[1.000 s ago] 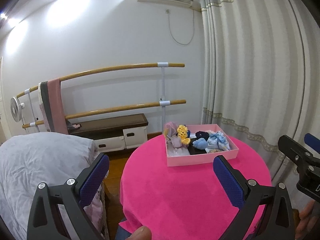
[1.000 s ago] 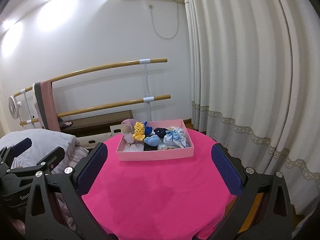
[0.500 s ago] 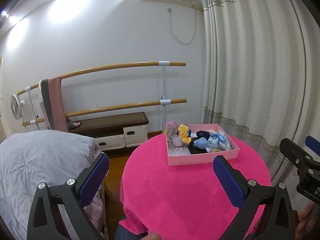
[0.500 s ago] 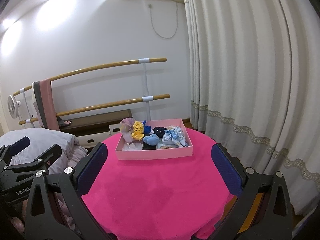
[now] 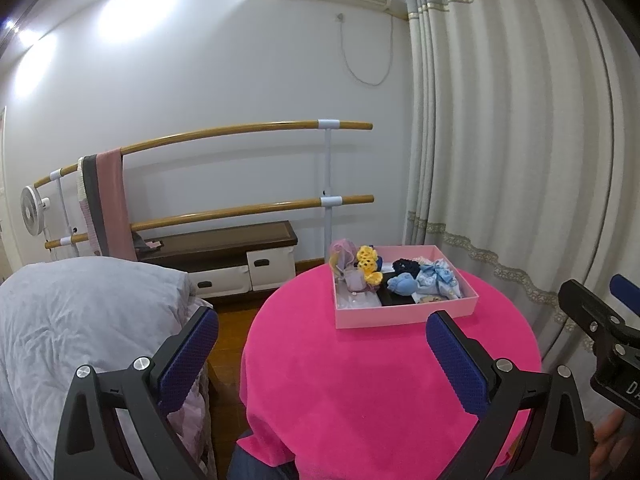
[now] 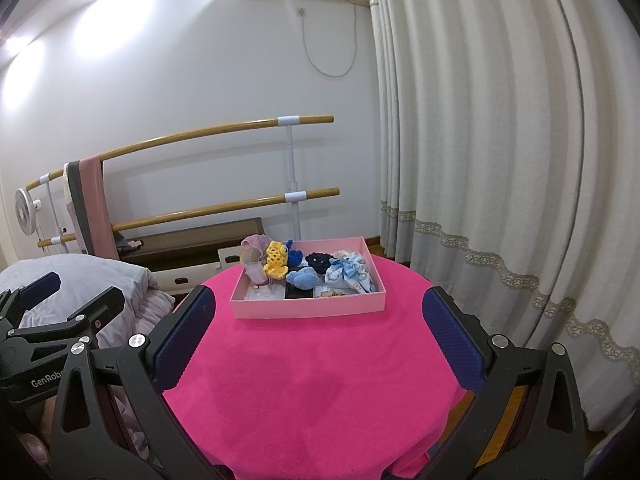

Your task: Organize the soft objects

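Note:
A pink box (image 5: 404, 312) (image 6: 308, 308) sits at the far side of a round table with a bright pink cloth (image 5: 384, 376) (image 6: 316, 380). Inside lie several soft items: a yellow knitted piece (image 5: 370, 266) (image 6: 276, 260), a light blue plush (image 5: 402, 283) (image 6: 302, 279), a pale blue bow (image 5: 438, 278) (image 6: 348, 270), a dark scrunchie (image 6: 318, 261) and a mauve fabric piece (image 5: 344, 252) (image 6: 254, 245). My left gripper (image 5: 322, 364) is open and empty, held back over the table's near left edge. My right gripper (image 6: 320, 340) is open and empty above the table's near part.
A bed with grey bedding (image 5: 80, 320) stands left of the table. Two wooden barres (image 5: 248, 132) with a pink towel (image 5: 114, 204) run along the back wall, over a low bench (image 5: 224, 252). Curtains (image 6: 500, 160) hang at the right. A small fan (image 5: 30, 210) stands far left.
Both grippers have drawn back and up slightly from the table, so the box looks a little farther. Both stay open and empty.

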`<act>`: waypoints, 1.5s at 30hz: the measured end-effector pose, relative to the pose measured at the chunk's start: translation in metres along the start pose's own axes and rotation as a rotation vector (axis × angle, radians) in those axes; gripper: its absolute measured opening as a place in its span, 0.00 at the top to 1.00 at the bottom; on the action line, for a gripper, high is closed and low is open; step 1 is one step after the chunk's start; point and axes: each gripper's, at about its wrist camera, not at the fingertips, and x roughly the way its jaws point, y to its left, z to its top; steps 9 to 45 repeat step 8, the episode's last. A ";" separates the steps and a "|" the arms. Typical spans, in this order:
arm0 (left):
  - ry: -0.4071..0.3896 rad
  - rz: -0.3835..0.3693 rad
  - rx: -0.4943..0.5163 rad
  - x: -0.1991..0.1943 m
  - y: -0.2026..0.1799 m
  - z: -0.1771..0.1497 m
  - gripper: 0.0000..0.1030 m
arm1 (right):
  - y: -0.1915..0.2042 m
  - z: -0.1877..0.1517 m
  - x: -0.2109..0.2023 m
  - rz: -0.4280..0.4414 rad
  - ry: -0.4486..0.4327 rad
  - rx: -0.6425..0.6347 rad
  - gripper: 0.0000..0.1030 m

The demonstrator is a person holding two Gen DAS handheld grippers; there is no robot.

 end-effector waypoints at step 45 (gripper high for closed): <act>-0.016 -0.010 -0.006 -0.003 -0.001 -0.002 0.00 | 0.000 -0.001 0.000 0.001 -0.002 -0.001 0.00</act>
